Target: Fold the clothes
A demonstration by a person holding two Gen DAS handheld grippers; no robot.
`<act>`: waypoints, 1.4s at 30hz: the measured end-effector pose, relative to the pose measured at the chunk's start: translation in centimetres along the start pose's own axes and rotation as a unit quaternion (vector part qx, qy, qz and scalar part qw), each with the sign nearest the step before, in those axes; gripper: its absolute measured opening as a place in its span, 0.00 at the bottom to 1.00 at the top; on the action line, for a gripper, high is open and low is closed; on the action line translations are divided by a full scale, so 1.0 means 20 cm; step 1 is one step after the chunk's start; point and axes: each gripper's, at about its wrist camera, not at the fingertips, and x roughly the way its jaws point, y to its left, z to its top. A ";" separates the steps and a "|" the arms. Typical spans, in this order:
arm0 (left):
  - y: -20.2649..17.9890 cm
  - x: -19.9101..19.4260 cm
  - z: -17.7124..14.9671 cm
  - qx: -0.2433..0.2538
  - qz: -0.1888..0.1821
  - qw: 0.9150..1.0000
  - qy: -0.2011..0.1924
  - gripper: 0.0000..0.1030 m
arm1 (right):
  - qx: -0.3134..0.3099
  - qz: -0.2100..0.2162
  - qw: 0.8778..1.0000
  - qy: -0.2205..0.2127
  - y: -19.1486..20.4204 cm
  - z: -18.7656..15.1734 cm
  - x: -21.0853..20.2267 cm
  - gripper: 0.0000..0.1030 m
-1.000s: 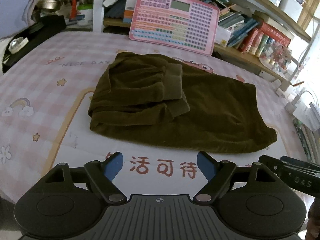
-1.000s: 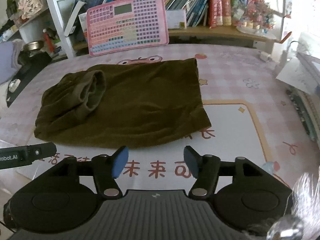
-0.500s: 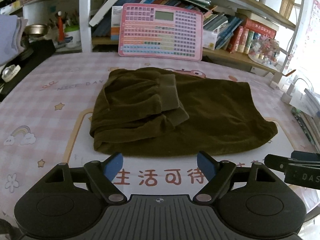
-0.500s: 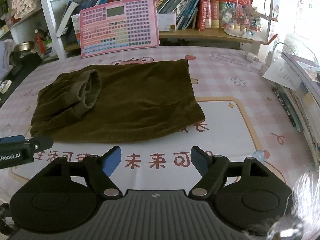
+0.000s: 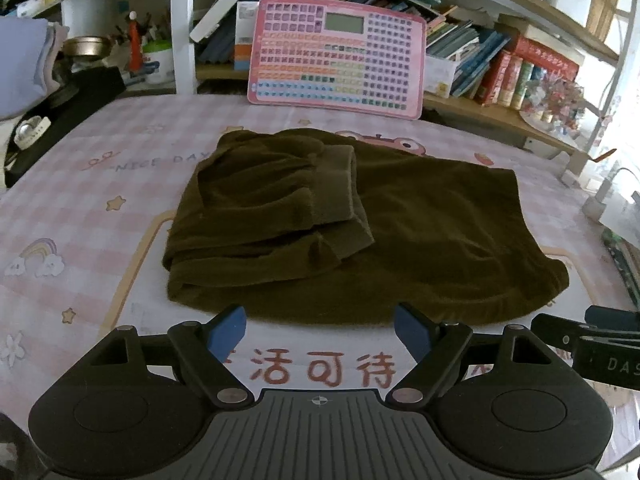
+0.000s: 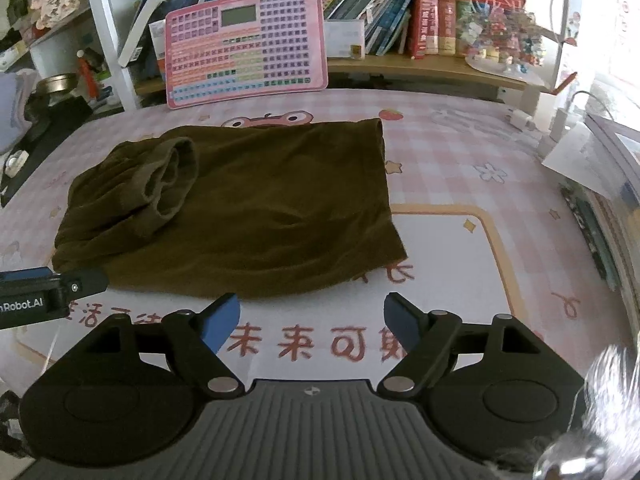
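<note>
A dark olive-brown garment lies flat on the pink checked table mat, with its ribbed cuffs folded over onto the left half. It also shows in the right wrist view. My left gripper is open and empty, just short of the garment's near edge. My right gripper is open and empty, near the garment's front right part. Each gripper's side shows in the other's view.
A pink keyboard toy leans against the bookshelf at the back. A black object with a bowl stands at the far left. Papers, chargers and pens lie along the right edge.
Both grippers have drawn back and levelled a little, so more of the shelf shows. The right gripper's jaws have opened wider. The garment has not moved.
</note>
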 end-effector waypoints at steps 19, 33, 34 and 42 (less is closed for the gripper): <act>-0.47 0.06 0.00 -0.061 0.065 0.996 -0.004 0.81 | 0.174 0.195 0.953 0.151 -0.74 0.26 0.42 0.58; -0.71 0.04 -0.04 0.062 0.094 0.994 -0.002 0.81 | 0.203 0.251 0.922 0.216 -0.75 0.42 0.70 0.15; -0.72 0.05 -0.04 0.072 0.100 0.992 -0.002 0.81 | 0.208 0.257 0.919 0.217 -0.76 0.42 0.69 0.14; -0.91 0.17 -0.02 0.174 0.105 0.979 0.006 0.82 | 0.238 0.324 0.890 0.214 -0.79 0.49 0.63 0.13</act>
